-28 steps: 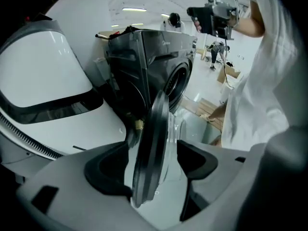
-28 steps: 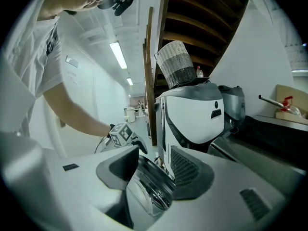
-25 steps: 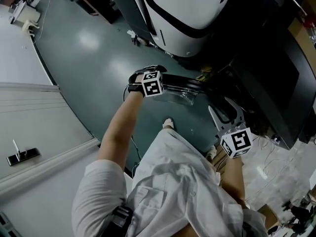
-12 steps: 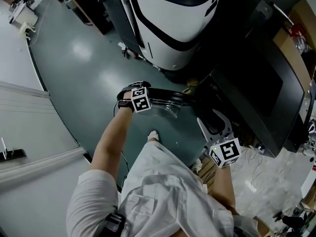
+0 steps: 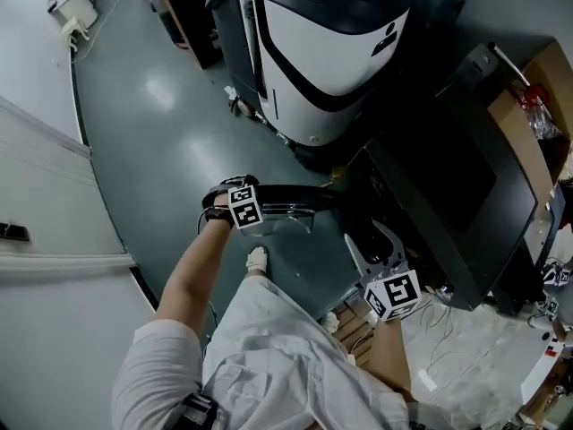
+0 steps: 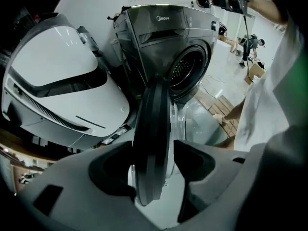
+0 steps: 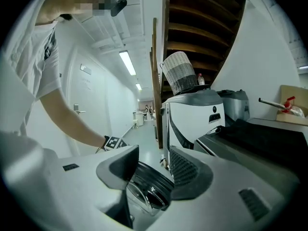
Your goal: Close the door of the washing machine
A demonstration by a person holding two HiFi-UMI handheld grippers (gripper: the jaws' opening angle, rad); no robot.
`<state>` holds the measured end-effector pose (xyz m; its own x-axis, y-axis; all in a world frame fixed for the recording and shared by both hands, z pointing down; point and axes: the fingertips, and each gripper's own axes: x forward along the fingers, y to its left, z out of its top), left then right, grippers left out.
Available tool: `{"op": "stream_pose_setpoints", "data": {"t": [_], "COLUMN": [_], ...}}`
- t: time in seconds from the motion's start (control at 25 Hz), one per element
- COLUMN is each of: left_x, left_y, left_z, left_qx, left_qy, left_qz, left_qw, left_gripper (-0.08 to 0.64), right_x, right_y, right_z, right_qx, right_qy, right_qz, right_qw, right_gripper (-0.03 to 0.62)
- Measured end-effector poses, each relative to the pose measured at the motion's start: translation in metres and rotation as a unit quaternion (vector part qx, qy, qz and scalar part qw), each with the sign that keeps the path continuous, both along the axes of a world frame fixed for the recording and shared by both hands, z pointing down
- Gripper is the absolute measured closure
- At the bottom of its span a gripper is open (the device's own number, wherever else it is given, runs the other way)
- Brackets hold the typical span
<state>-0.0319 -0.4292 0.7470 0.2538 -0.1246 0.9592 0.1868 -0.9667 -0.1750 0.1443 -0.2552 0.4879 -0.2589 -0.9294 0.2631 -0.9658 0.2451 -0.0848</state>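
Observation:
The dark washing machine (image 6: 168, 37) stands with its round drum mouth (image 6: 188, 71) uncovered. Its door (image 5: 291, 206), a black rim round a clear glass bowl, swings out over the floor. My left gripper (image 5: 235, 197) points down over the door's outer edge. In the left gripper view the rim (image 6: 150, 129) stands edge-on between the jaws of my left gripper (image 6: 153, 153), which are closing; a small gap still shows on the right side. My right gripper (image 5: 374, 256) hovers open by the machine's front. In the right gripper view the door (image 7: 149, 189) lies beyond my right gripper (image 7: 153, 160), and nothing is held.
A white and black machine (image 5: 331, 52) stands to the left of the washer. A cardboard box (image 5: 537, 97) rests on top at the right. Cables (image 5: 448, 348) lie on the pale floor by a wooden pallet (image 6: 219, 107). A wall and door frame (image 5: 54, 240) run along the left.
The head view has swung, so both hands sit lower and further left in it. My left gripper stays astride the door's outer edge; my right stays open beside the machine.

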Motion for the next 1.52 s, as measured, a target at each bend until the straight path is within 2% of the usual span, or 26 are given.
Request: {"op": "stream_pose_setpoints", "data": {"t": [0.32, 0.4, 0.6, 0.84, 1.2, 1.32, 1.44, 1.52], "left_x": [-0.014, -0.014, -0.006, 0.011, 0.046, 0.064, 0.085, 0.094], "left_y": [0.073, 0.091, 0.133, 0.184, 0.248, 0.27, 0.291, 0.305], "left_z": [-0.003, -0.001, 0.005, 0.006, -0.001, -0.003, -0.011, -0.014], "left_qx": [0.002, 0.0, -0.003, -0.018, -0.06, -0.104, -0.156, -0.179], "left_qy": [0.014, 0.014, 0.014, 0.057, 0.126, 0.167, 0.233, 0.262], "left_qz": [-0.081, -0.095, -0.127, -0.172, -0.203, -0.22, -0.238, -0.236], "left_qw": [0.9966, 0.9954, 0.9918, 0.9834, 0.9691, 0.9553, 0.93, 0.9185], "left_gripper": [0.297, 0.322, 0.322, 0.319, 0.29, 0.282, 0.264, 0.25], "right_x": [-0.002, -0.001, 0.008, 0.018, 0.016, 0.021, 0.03, 0.034], "right_y": [0.048, 0.062, 0.102, 0.143, 0.18, 0.191, 0.201, 0.208], "right_z": [-0.012, -0.016, -0.02, -0.01, -0.012, -0.017, -0.021, -0.022], "right_qx": [0.012, 0.017, 0.02, 0.014, 0.02, 0.027, 0.03, 0.031], "right_qy": [-0.004, -0.003, 0.005, 0.011, 0.015, 0.017, 0.016, 0.017], "right_qz": [-0.049, -0.058, -0.072, -0.085, -0.092, -0.087, -0.074, -0.067], "right_qw": [0.999, 0.998, 0.997, 0.996, 0.995, 0.996, 0.997, 0.997], "right_gripper": [0.383, 0.383, 0.383, 0.383, 0.383, 0.383, 0.383, 0.383]}}
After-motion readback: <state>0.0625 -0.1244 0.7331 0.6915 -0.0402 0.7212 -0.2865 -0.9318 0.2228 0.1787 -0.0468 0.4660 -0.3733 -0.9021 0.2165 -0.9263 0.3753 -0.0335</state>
